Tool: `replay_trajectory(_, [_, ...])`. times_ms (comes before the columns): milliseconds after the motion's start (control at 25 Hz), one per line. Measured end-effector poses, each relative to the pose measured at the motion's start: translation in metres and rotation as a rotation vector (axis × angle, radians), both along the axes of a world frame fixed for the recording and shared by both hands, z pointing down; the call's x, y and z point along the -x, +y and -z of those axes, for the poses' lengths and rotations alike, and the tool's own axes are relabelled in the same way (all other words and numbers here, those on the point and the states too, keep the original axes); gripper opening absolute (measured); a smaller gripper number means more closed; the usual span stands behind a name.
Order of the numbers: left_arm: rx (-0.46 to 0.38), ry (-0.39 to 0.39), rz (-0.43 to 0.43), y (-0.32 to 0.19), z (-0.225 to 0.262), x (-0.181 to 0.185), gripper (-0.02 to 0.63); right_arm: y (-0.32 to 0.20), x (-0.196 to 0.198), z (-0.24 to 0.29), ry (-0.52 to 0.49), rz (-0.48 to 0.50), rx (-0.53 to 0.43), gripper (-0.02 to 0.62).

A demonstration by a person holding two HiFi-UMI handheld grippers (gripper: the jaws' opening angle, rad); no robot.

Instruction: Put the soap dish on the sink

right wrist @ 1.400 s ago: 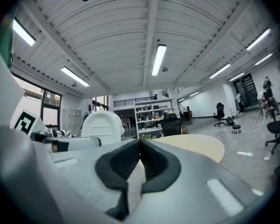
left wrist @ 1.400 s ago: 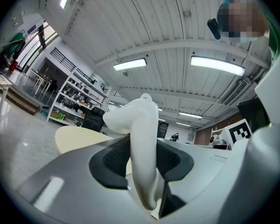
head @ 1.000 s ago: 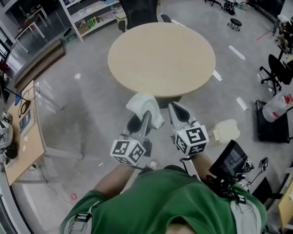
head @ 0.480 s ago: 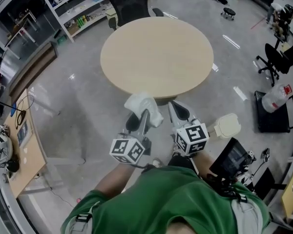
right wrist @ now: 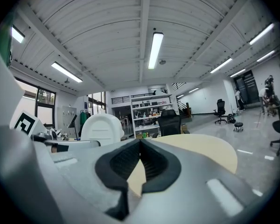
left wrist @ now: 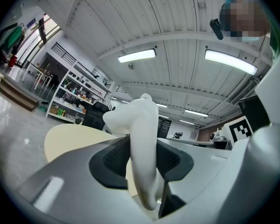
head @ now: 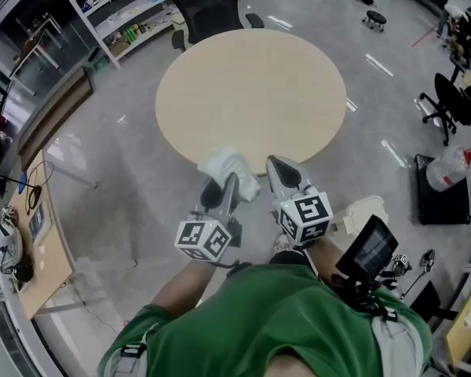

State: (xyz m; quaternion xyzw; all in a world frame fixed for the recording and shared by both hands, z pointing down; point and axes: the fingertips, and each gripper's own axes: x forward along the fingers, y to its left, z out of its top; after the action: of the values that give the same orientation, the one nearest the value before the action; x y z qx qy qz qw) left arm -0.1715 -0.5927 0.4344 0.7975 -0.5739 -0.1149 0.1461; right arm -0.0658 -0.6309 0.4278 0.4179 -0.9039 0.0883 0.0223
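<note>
The white soap dish (head: 229,170) is clamped on edge between the jaws of my left gripper (head: 219,190), in front of the person's chest and just short of the round beige table (head: 251,93). In the left gripper view the soap dish (left wrist: 143,139) stands upright between the black pads (left wrist: 113,159) of my left gripper (left wrist: 142,164). My right gripper (head: 286,177) is beside it, shut with nothing in it; its pads (right wrist: 156,164) meet at the tip of the right gripper (right wrist: 141,162). The soap dish (right wrist: 101,129) also shows at left in the right gripper view. No sink is in view.
A black office chair (head: 210,8) stands behind the table, with shelving (head: 122,10) at the back left. A wooden desk (head: 33,238) lies at far left. A pale bin lid (head: 367,209), a dark screen (head: 367,250) and a water jug (head: 447,168) are at right.
The person has stepped toward the round table, which now lies closer under the grippers. Both grippers keep the same pose and the dish stays clamped.
</note>
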Motion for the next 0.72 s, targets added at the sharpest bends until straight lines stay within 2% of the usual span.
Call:
replay_trajectory(320, [0.021, -0.018, 0.034, -0.054, -0.007, -0.033, 0.15, -0.057, -0.029, -0.008, -0.017, 0.036, 0.021, 0.003])
replay_trajectory(720, [0.052, -0.044, 0.07, -0.092, -0.018, -0.048, 0.15, -0.1, -0.047, -0.025, -0.024, 0.072, 0.056, 0.003])
